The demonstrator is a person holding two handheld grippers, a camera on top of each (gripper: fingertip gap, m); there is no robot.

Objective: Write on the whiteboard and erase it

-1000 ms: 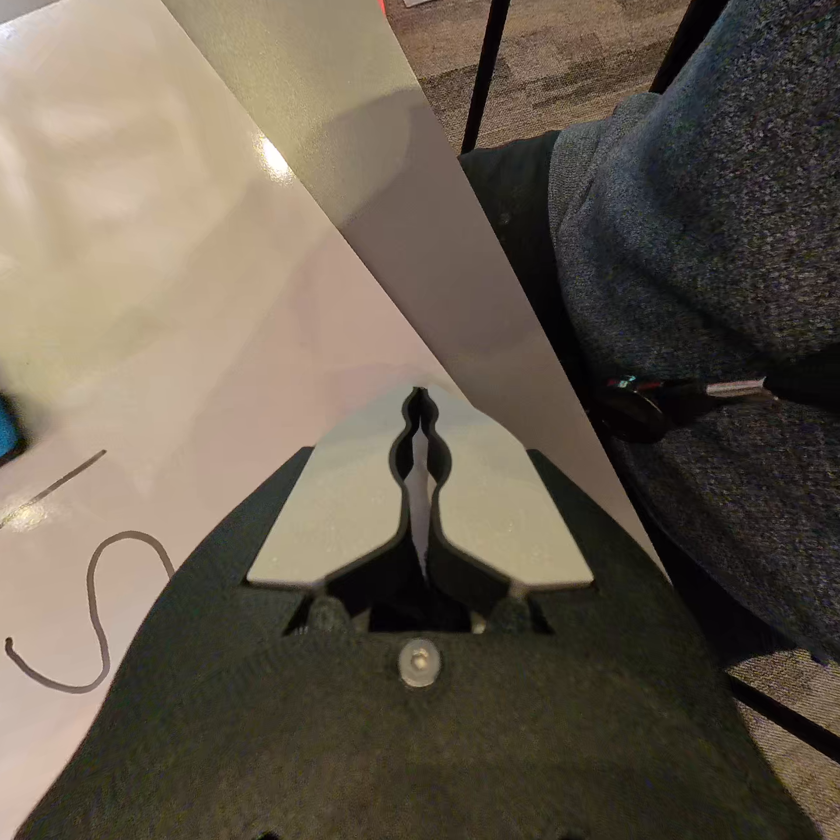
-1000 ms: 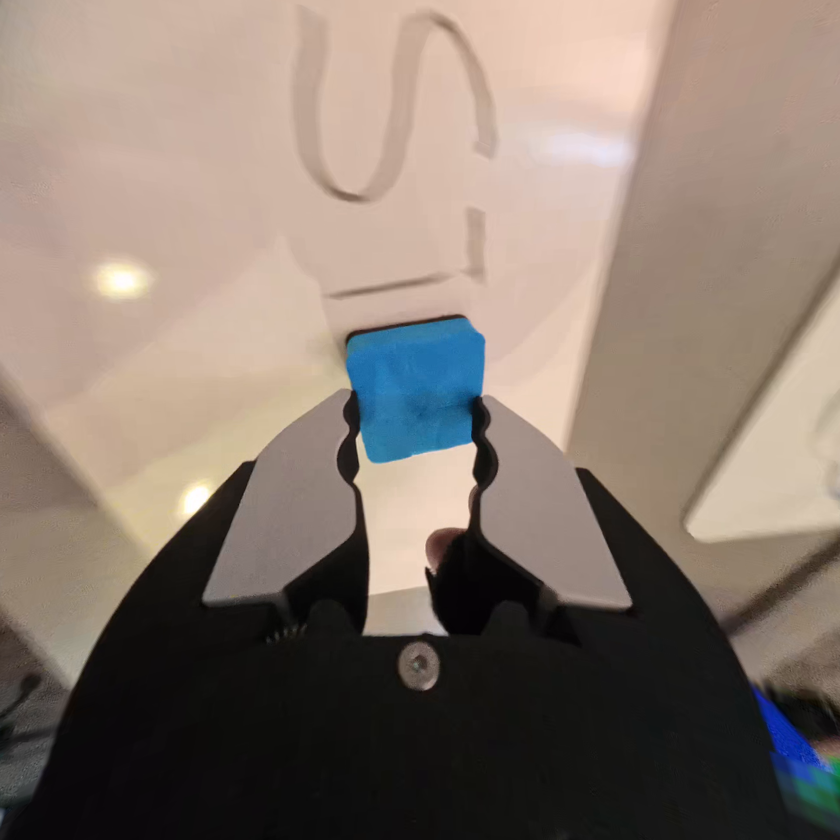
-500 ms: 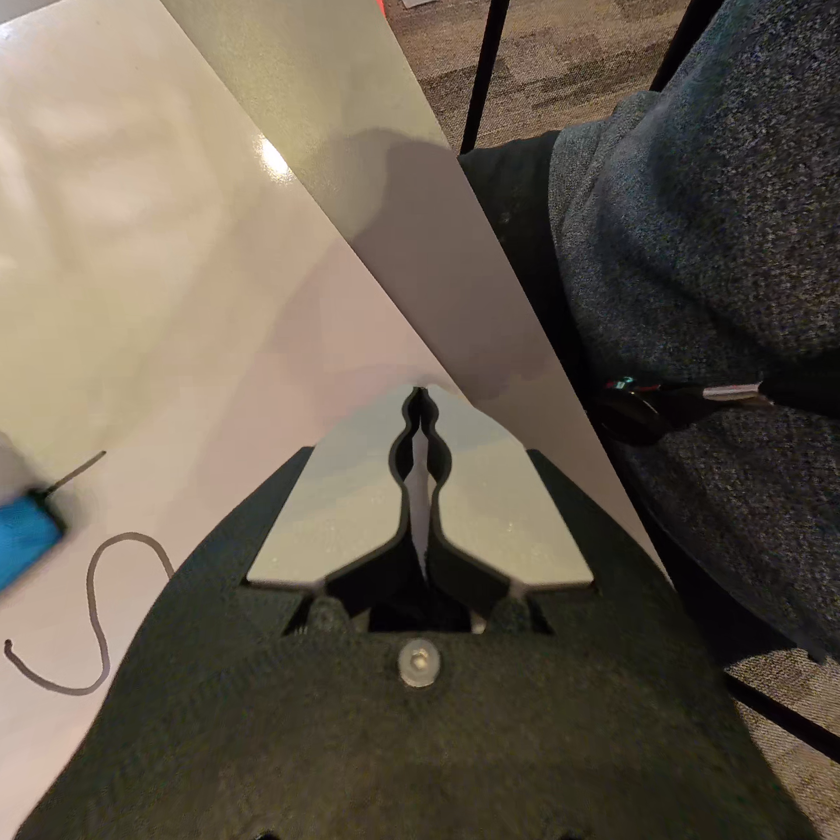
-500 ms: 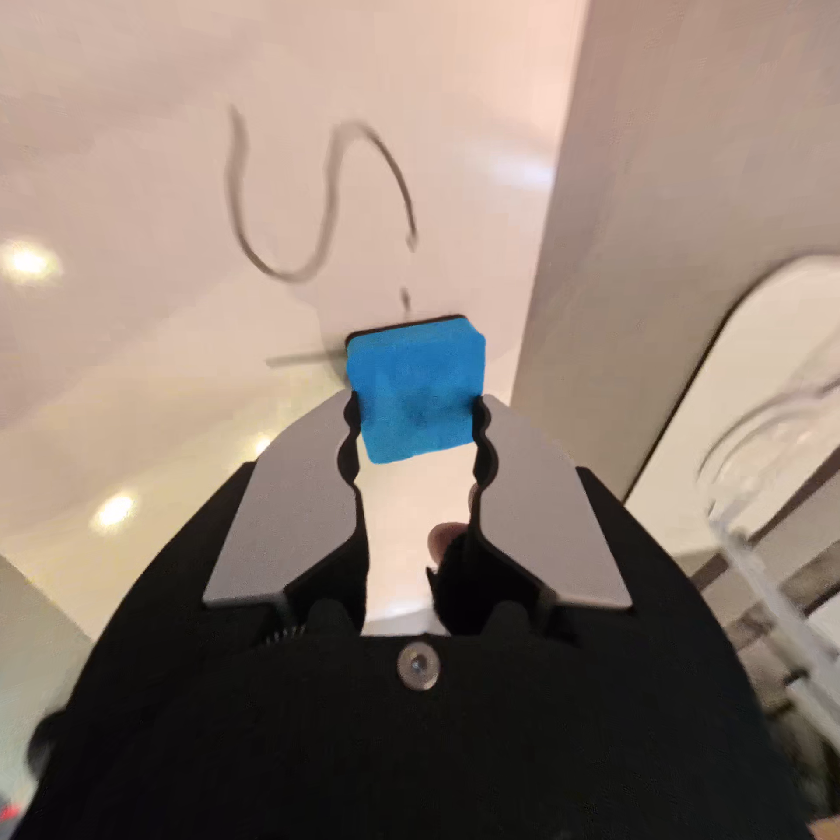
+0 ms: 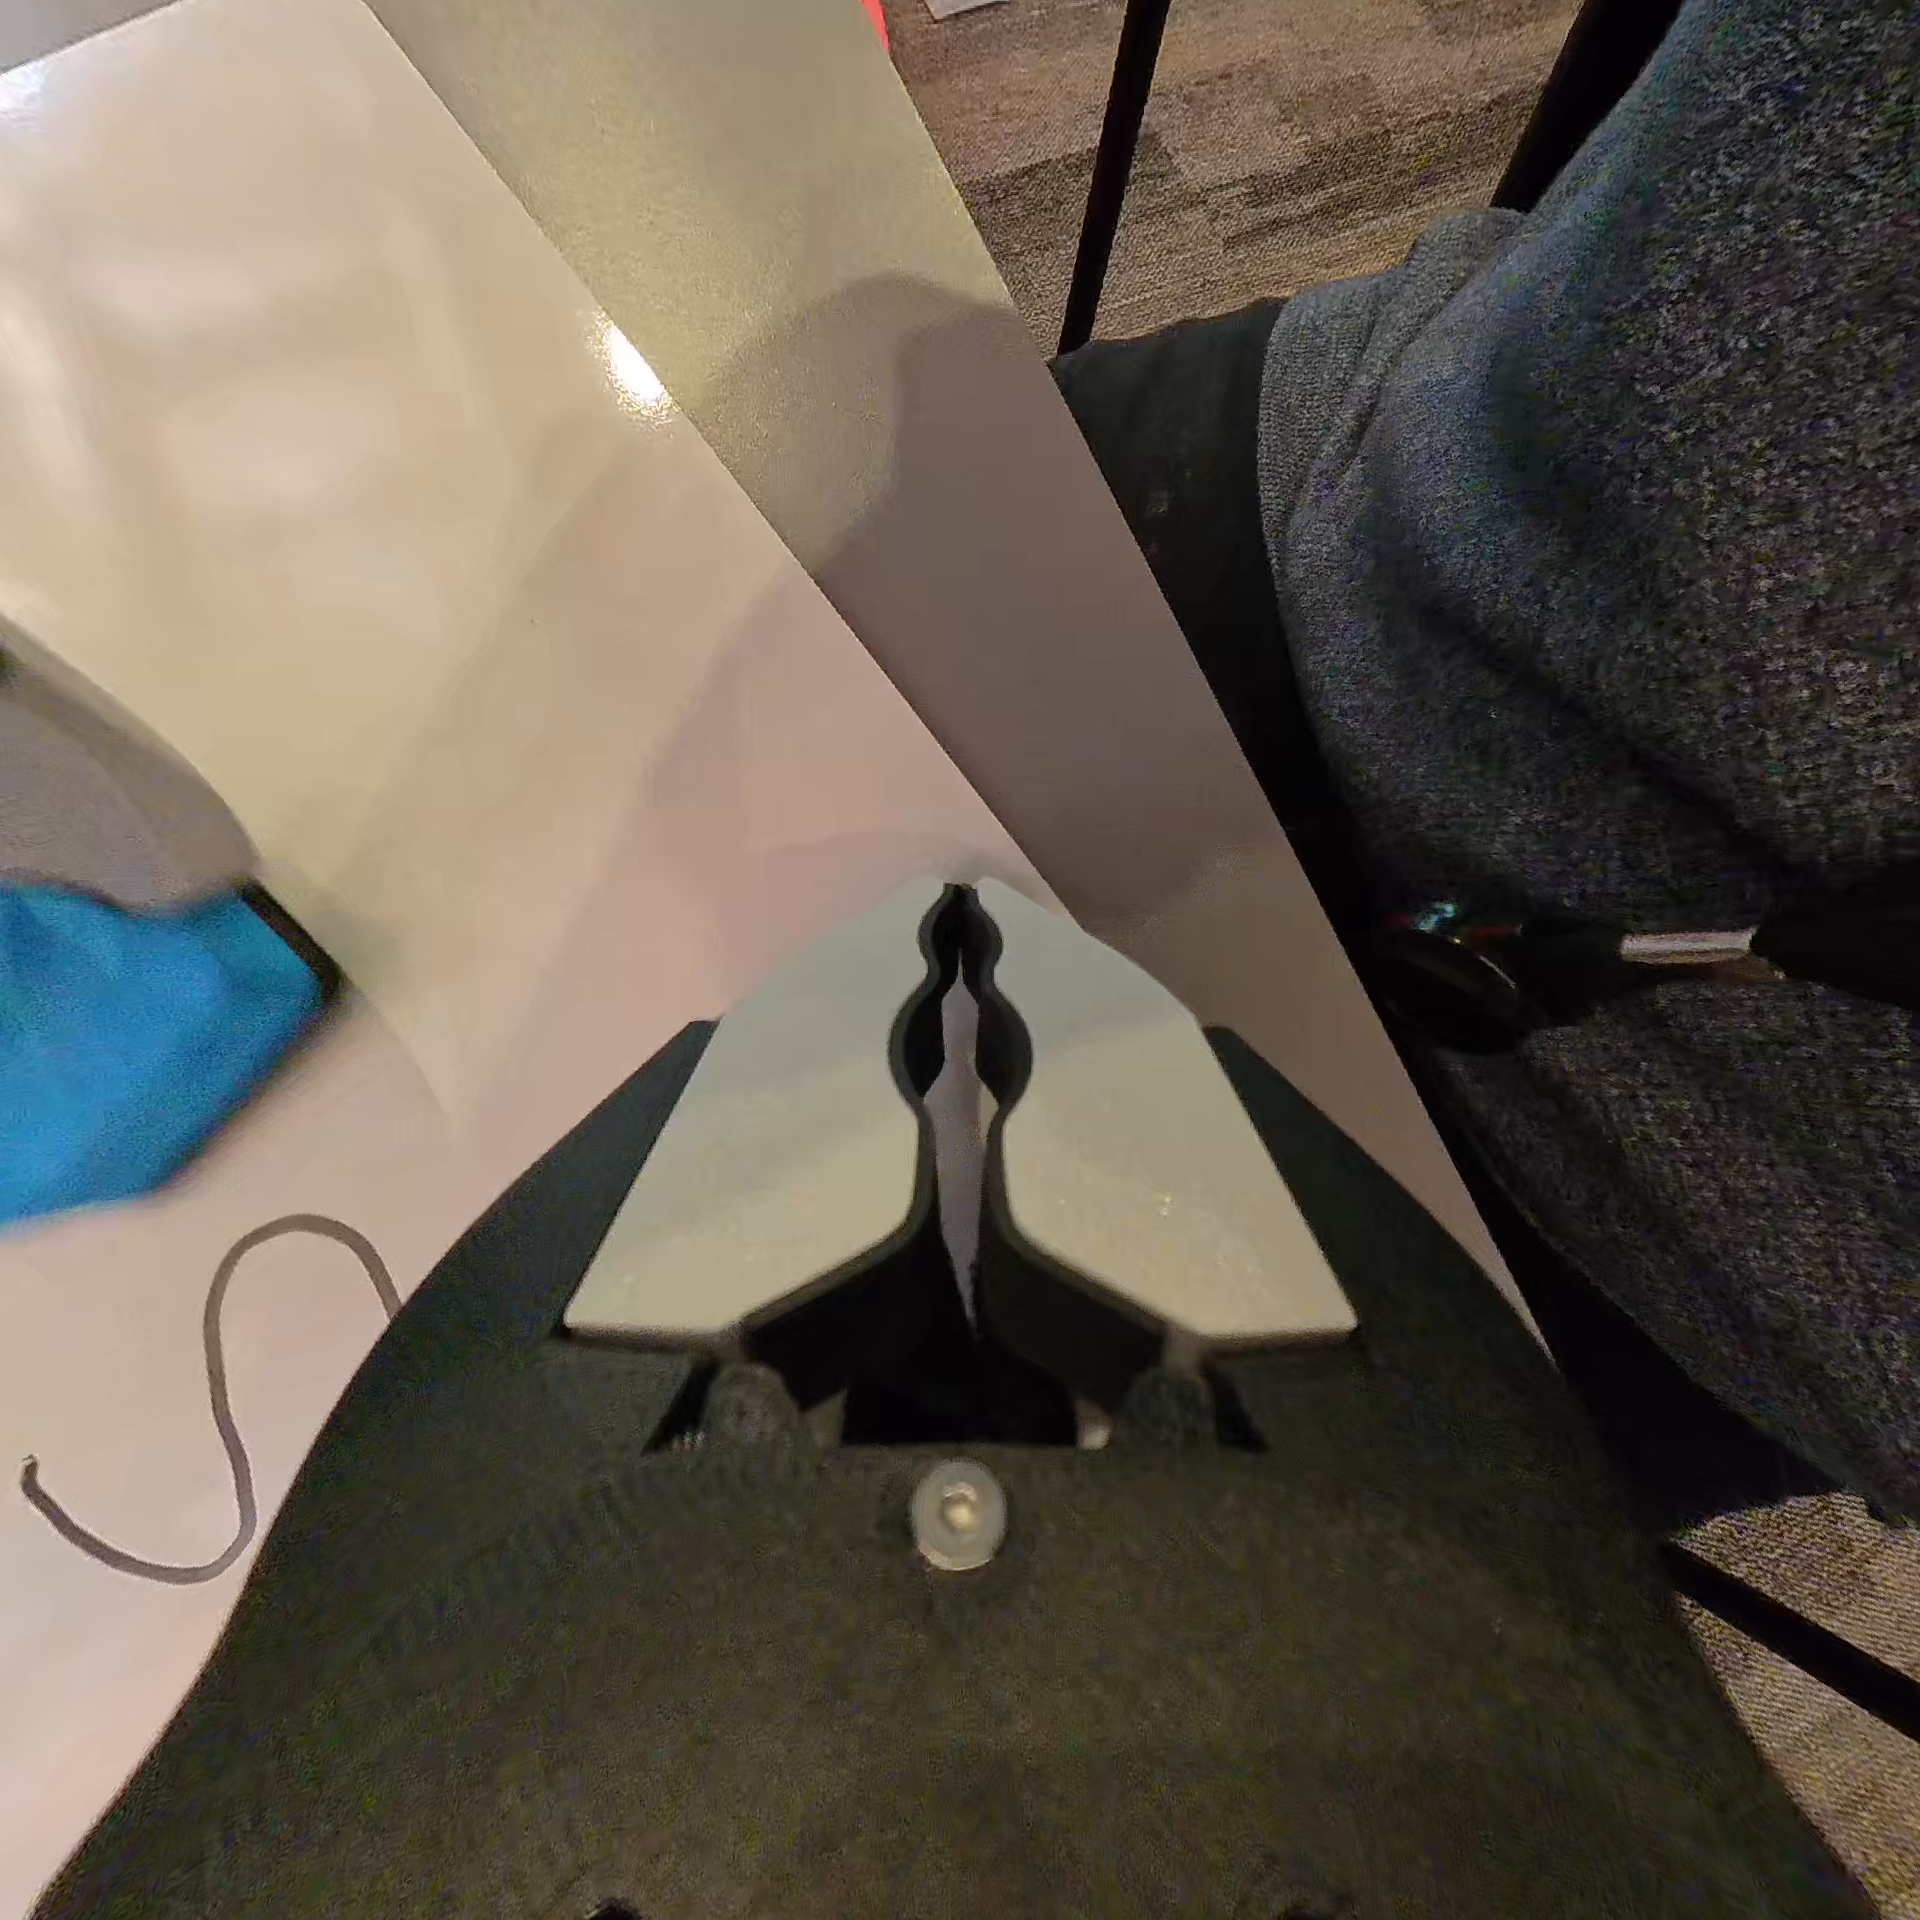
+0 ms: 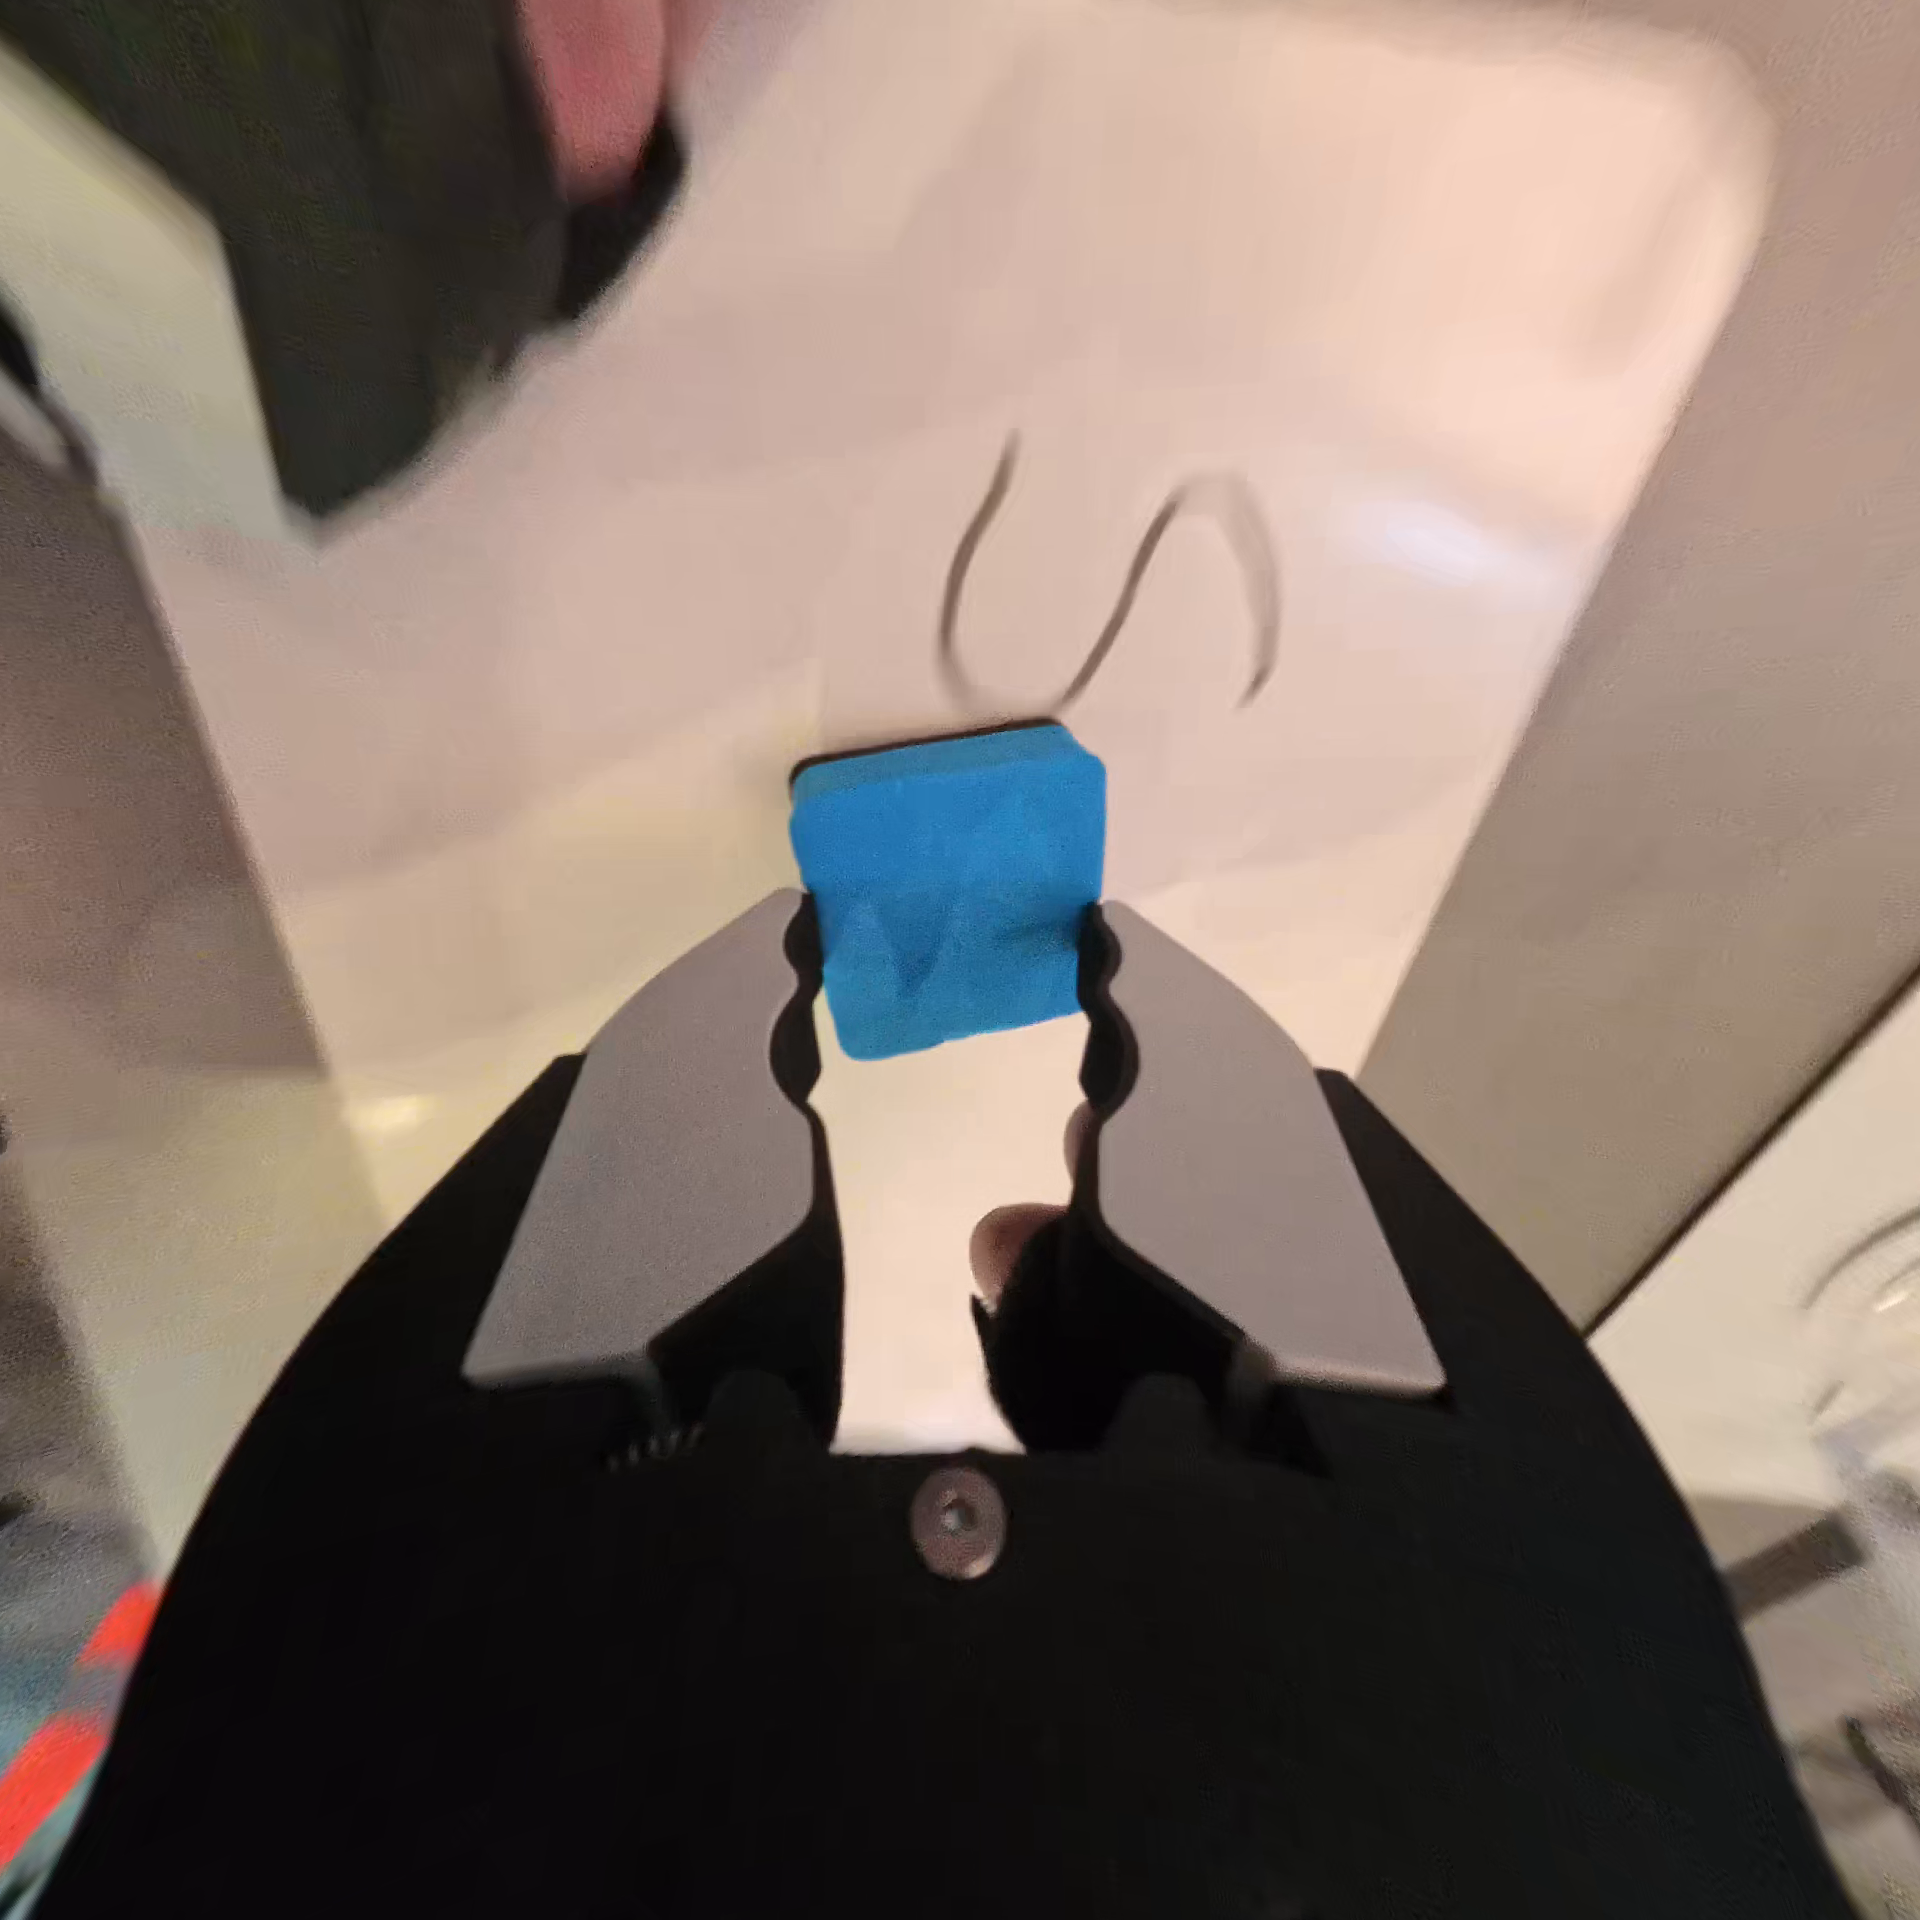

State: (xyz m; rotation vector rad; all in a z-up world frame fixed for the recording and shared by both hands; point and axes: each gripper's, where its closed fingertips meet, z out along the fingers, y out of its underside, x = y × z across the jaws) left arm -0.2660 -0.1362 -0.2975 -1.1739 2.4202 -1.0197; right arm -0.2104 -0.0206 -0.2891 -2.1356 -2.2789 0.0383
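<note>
Both wrist cams look fwd along fingers, close over whiteboard (image 5: 312,520); share curvy mark (image 6: 1101,592).

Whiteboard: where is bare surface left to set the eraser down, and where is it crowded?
Whiteboard is bare between the blue eraser, the board's right edge and the left tool. Crowded nearer: the curly mark beside the eraser and tool body.

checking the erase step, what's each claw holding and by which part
Right claw grips the blue eraser by its two sides, near its back end. Left claw is shut, holding nothing.
</note>
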